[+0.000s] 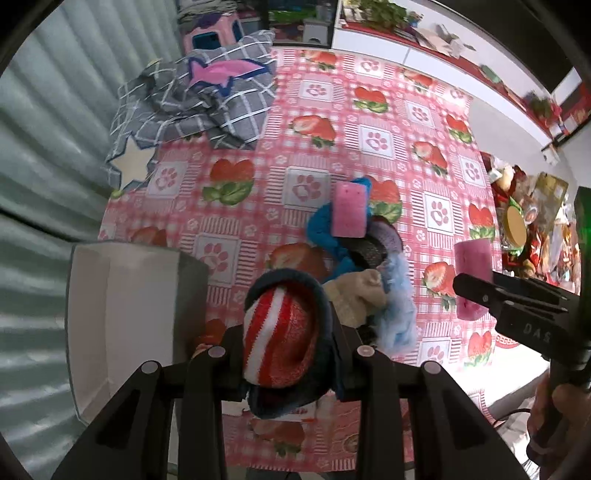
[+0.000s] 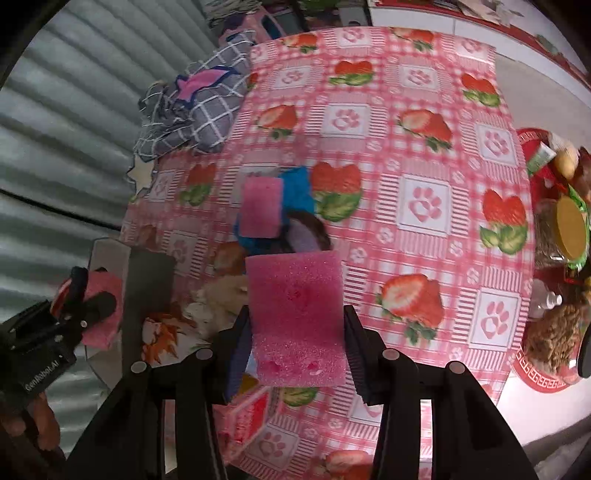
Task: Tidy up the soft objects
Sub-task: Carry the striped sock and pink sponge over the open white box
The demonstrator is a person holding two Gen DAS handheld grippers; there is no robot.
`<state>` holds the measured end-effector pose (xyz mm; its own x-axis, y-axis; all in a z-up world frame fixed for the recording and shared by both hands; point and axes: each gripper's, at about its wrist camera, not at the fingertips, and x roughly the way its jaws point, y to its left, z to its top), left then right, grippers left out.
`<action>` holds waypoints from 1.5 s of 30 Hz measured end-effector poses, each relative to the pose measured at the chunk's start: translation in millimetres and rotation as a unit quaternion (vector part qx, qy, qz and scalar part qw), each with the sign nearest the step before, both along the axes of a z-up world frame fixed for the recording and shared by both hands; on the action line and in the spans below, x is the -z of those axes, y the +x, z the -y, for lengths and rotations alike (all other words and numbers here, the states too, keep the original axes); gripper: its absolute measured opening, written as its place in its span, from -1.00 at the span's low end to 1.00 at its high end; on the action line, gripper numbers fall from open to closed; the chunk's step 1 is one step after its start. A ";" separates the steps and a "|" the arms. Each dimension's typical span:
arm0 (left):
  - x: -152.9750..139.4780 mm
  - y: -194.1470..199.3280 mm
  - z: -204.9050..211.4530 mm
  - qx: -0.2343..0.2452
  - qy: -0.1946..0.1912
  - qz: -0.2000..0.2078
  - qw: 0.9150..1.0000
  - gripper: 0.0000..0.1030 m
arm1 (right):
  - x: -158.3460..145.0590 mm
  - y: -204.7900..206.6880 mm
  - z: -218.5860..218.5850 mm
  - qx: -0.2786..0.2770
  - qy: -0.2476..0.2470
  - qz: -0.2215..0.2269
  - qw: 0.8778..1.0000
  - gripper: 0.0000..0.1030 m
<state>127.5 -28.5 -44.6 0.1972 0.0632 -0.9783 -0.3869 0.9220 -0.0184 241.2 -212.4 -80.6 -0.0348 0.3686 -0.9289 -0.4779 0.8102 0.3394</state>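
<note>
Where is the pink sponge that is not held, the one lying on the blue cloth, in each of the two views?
Left wrist view: the loose pink sponge sits right of centre, on the blue cloth, beyond the striped sock held by the left gripper.
Right wrist view: it sits left of centre, above the sponge held by the right gripper.
Shared landmark: the grey checked fabric at upper left.

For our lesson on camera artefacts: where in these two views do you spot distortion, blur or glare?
Left wrist view: fisheye bends the tablecloth grid and the corners go black; the striped sock held in the left gripper is sharp. Right wrist view: the pink sponge in the right gripper is clear, while the far shelf smears and washes out.
</note>
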 end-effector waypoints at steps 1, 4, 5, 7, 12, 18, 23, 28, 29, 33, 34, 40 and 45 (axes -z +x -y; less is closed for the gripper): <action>-0.3 -3.8 -4.6 -0.003 -0.002 0.002 1.000 -0.33 | -2.4 -2.5 -7.0 -0.005 0.000 0.003 1.000 -0.07; -0.5 -14.5 -19.2 -0.008 -0.006 0.005 1.000 -0.33 | -8.5 -10.6 -25.7 -0.015 -0.001 0.010 1.000 -0.07; -0.5 -17.6 -23.6 -0.009 -0.008 0.005 1.000 -0.33 | -10.3 -14.3 -32.8 -0.017 0.000 0.011 1.000 -0.07; -0.4 -24.8 -33.7 -0.008 -0.008 0.004 1.000 -0.33 | -13.4 -21.6 -45.8 -0.022 0.000 0.013 1.000 -0.07; -2.4 -42.5 -57.5 -0.001 -0.005 0.010 1.000 -0.33 | -21.4 -41.4 -74.7 -0.030 0.000 0.018 0.999 -0.07; -3.8 -66.7 -78.0 0.009 -0.008 0.016 1.000 -0.33 | -28.6 -67.5 -99.2 -0.035 -0.004 0.023 0.999 -0.07; -3.2 -82.6 -88.2 0.015 -0.012 0.018 1.000 -0.33 | -31.5 -88.9 -108.0 -0.033 -0.012 0.027 0.999 -0.07; -5.4 -95.4 -92.2 0.022 -0.010 0.024 0.999 -0.33 | -33.8 -103.9 -110.8 -0.029 -0.018 0.031 0.999 -0.07; -5.9 -98.5 -93.0 0.024 -0.011 0.026 0.999 -0.33 | -34.5 -107.1 -111.2 -0.028 -0.020 0.032 0.999 -0.07; -7.3 -107.1 -95.0 0.028 -0.010 0.030 0.999 -0.33 | -35.5 -118.7 -111.9 -0.026 -0.025 0.035 0.999 -0.07; -7.6 -109.4 -95.4 0.029 -0.009 0.031 0.999 -0.33 | -35.4 -121.5 -111.7 -0.026 -0.026 0.035 0.999 -0.07; -5.3 -124.5 -100.6 0.033 -0.011 0.031 0.999 -0.33 | -30.6 -142.0 -112.1 -0.028 -0.035 0.032 0.999 -0.07; 1.1 -137.1 -107.1 0.031 -0.012 0.026 0.999 -0.33 | -25.5 -159.7 -115.3 -0.032 -0.042 0.027 0.998 -0.07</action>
<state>-9.6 78.7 -45.7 0.2515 0.0250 -0.9675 -0.3271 0.9430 -0.0606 81.5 -97.0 -55.0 -0.0051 0.2888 -0.9574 -0.5452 0.8018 0.2447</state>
